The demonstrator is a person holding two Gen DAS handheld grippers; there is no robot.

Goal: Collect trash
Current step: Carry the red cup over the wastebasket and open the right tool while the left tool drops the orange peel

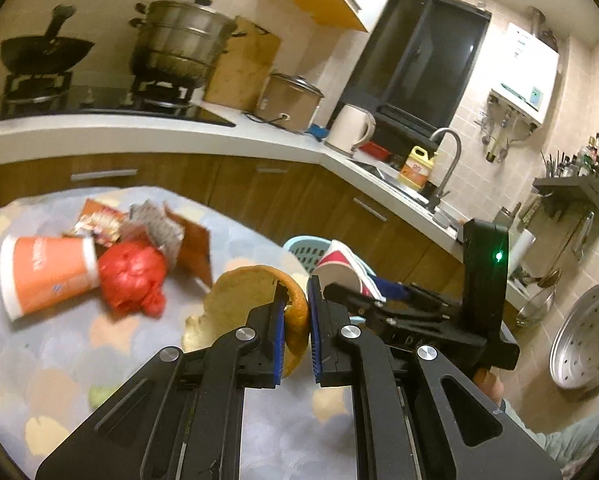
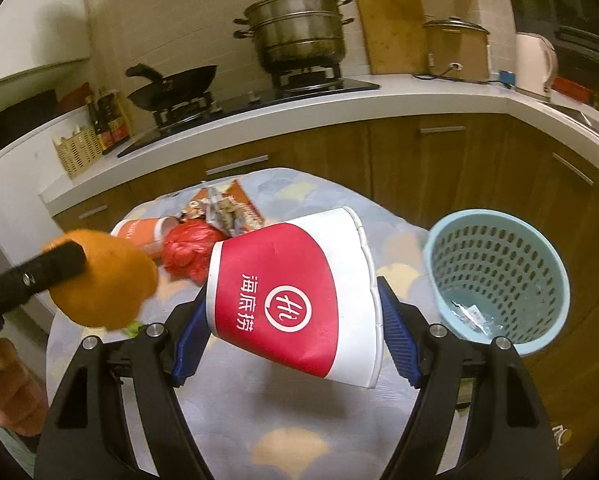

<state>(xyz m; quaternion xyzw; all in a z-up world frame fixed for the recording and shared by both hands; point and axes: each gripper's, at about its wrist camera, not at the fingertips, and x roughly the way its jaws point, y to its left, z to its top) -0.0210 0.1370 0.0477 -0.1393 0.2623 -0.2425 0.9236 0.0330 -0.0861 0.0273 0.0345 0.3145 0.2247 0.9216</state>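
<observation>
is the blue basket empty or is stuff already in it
Not empty: the blue basket stands upright with small clear wrapper scraps lying on its bottom.

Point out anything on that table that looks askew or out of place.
An orange paper cup lies tipped on its side on the table, beside a crumpled red plastic bag and torn wrappers. It is scattered trash, not yet in the blue basket.

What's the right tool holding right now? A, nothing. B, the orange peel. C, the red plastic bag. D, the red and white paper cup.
D: the right tool has its blue pads pressed on both sides of the red and white paper cup, lifted off the table.
</observation>
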